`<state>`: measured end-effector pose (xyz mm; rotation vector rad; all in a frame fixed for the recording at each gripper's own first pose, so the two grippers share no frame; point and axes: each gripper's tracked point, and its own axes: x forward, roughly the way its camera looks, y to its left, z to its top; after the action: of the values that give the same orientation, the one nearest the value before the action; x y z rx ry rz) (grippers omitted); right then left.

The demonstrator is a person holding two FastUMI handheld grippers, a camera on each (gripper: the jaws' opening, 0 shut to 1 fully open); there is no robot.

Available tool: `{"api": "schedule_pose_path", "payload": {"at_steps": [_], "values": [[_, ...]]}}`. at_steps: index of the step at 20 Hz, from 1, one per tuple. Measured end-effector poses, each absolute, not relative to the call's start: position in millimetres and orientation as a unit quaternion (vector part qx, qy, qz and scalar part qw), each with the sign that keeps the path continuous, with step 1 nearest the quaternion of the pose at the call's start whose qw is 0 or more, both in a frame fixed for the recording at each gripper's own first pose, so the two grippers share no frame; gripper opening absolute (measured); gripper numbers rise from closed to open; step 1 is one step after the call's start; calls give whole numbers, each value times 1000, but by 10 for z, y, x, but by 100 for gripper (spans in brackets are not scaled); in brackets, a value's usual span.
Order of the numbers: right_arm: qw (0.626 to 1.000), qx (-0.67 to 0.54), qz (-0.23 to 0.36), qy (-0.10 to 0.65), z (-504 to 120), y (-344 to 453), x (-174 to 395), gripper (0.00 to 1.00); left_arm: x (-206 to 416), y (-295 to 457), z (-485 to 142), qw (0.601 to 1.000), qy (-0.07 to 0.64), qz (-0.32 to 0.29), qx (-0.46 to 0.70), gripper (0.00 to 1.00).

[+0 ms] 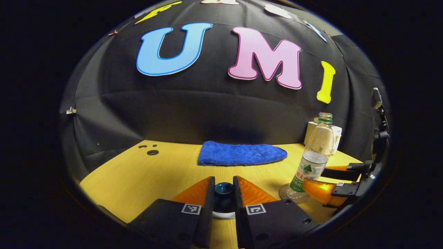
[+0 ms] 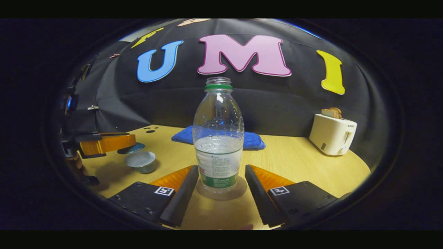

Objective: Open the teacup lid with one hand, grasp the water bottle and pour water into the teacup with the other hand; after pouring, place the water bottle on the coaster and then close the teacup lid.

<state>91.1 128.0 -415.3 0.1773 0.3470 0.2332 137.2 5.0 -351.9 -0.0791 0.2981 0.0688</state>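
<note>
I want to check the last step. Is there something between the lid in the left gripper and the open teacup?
Nothing visible. In the right gripper view the left gripper holds the lid just above and behind the open teacup, with only free air between. The water bottle stands apart on its coaster.

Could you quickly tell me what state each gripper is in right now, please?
Left gripper: shut on the teacup lid, held clear of the teacup.
Right gripper: open around the water bottle, not touching.
</note>
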Motion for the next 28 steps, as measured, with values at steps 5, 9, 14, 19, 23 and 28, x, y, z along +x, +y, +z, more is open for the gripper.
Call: {"api": "schedule_pose_path", "payload": {"at_steps": [5, 9, 14, 19, 23, 28], "values": [[977, 52, 111, 176, -4153, 1102, 777, 84, 1419, -3, -3720, 986, 162, 32, -36, 32], [977, 50, 102, 181, -4173, 1011, 749, 84, 1434, -56, -3793, 985, 169, 26, -25, 33], [977, 50, 101, 180, -4143, 1008, 731, 84, 1448, -66, -3813, 985, 171, 28, -8, 39], [979, 45, 98, 173, -3966, 971, 712, 84, 1374, -79, -3630, 987, 161, 23, -1, 40], [983, 49, 92, 150, -3481, 923, 708, 84, 1260, -120, -3191, 990, 142, 20, -10, 40], [987, 61, 89, 117, -2592, 875, 681, 84, 1042, -110, -2342, 993, 118, 19, -12, 40]]}}
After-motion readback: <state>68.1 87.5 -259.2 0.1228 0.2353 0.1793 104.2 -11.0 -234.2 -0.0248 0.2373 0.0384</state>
